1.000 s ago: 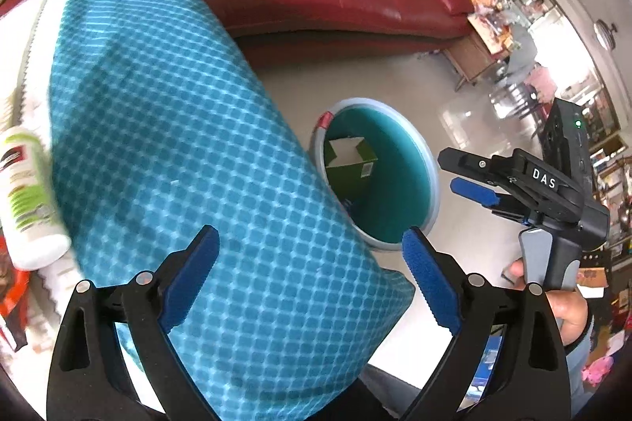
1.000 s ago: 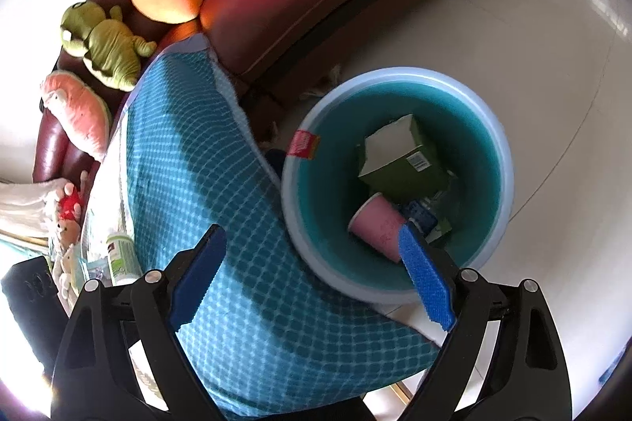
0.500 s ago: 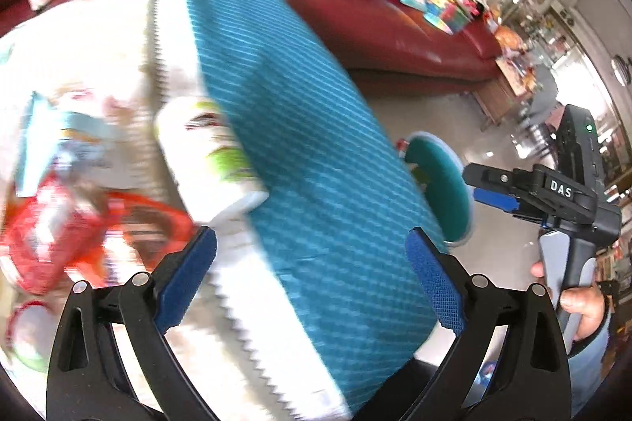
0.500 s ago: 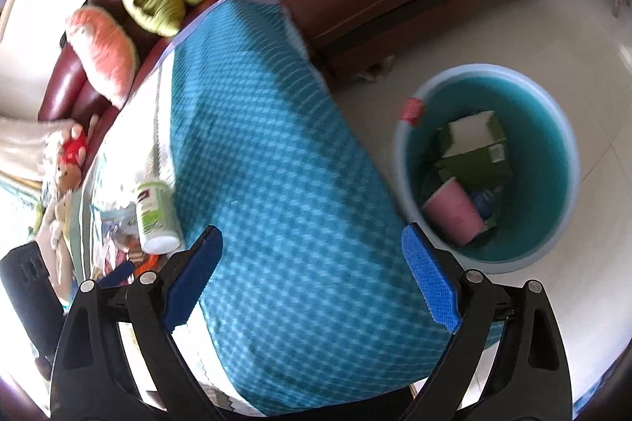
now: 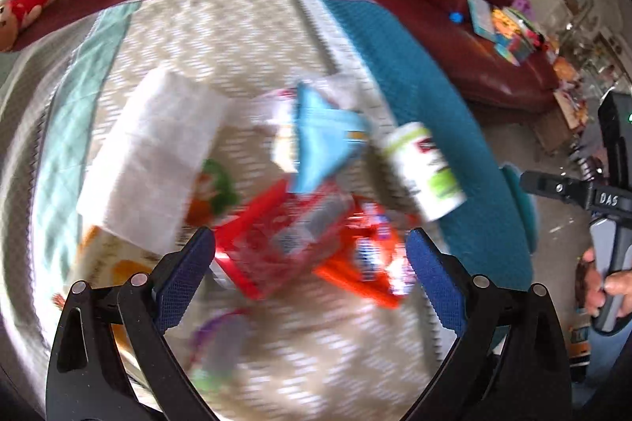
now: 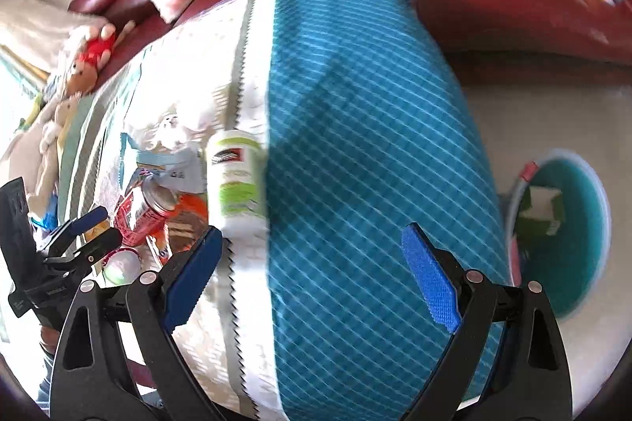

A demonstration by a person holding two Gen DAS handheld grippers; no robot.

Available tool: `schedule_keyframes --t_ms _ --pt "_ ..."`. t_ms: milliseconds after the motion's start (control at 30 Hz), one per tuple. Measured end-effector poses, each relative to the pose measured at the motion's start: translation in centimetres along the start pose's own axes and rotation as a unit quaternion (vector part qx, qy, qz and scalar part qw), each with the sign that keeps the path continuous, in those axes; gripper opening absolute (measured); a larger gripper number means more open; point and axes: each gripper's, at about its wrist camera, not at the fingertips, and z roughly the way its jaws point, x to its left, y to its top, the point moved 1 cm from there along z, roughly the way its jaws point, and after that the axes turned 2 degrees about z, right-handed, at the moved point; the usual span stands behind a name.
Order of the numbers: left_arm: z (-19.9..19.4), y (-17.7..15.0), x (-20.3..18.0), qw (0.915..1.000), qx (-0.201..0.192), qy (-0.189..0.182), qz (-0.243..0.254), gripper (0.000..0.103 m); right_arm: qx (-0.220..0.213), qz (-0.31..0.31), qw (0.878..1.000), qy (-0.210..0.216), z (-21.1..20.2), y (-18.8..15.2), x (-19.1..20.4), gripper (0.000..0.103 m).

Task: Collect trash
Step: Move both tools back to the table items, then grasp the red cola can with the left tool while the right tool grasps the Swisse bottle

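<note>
Left gripper (image 5: pixel 310 263), jaws wide and empty, is hovering over the litter pile on the pale woven tablecloth (image 5: pixel 245 37), the crushed red drink can (image 5: pixel 276 247) lying at its 12 o'clock. Right gripper (image 6: pixel 312 269), also wide and empty, is hanging above the teal cloth, with the round teal trash bin (image 6: pixel 568 235) at its 3 o'clock. Judging this the reach-for-next-item step: lowering and closing on the can.

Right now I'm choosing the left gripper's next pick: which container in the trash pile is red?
The soda can, lying on its side nearest the left gripper; the white bottle beside it has a green label.
</note>
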Motion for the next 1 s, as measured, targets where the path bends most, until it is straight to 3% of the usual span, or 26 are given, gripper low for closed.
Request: schedule_keyframes --t_ms 300,333,467,667,700,733,767,833,1000 --pt "1.0 0.2 0.9 0.9985 0.019 0.025 0.045 0.097 0.05 -0.043 0.998 0.008 5.6 2.3 4.8 0.088" --pt "1.2 0.2 0.8 0.9979 0.022 0.027 0.055 0.097 0.055 -0.045 0.997 0.008 6.1 2.4 5.1 0.086" --pt "2.2 0.4 0.4 0.9949 0.029 0.04 0.088 0.097 0.08 -0.048 0.996 0.014 8.2 2.9 5.8 0.057" --pt "3.8 0.4 -0.2 0.9892 0.042 0.054 0.13 0.096 0.092 -0.037 0.995 0.018 10.2 3.3 5.7 0.057" --pt "4.1 0.4 -0.4 0.9882 0.043 0.054 0.137 0.094 0.09 -0.036 0.995 0.02 10.3 3.3 5.6 0.056" --pt "4.3 0.3 -0.7 0.987 0.047 0.054 0.143 0.085 0.088 -0.034 0.995 0.026 10.3 3.2 5.4 0.049" --pt "4.7 0.2 -1.0 0.9858 0.054 0.053 0.15 0.07 0.085 -0.031 0.995 0.029 10.2 2.9 5.3 0.049" --pt "5.0 -0.2 -1.5 0.9833 0.06 0.059 0.161 0.07 0.077 -0.023 0.996 0.036 9.6 2.6 4.6 0.049" --pt "4.9 -1.1 -2.9 0.983 0.073 0.026 0.167 0.07 0.077 -0.013 0.996 0.04 8.4 1.3 2.7 0.049"
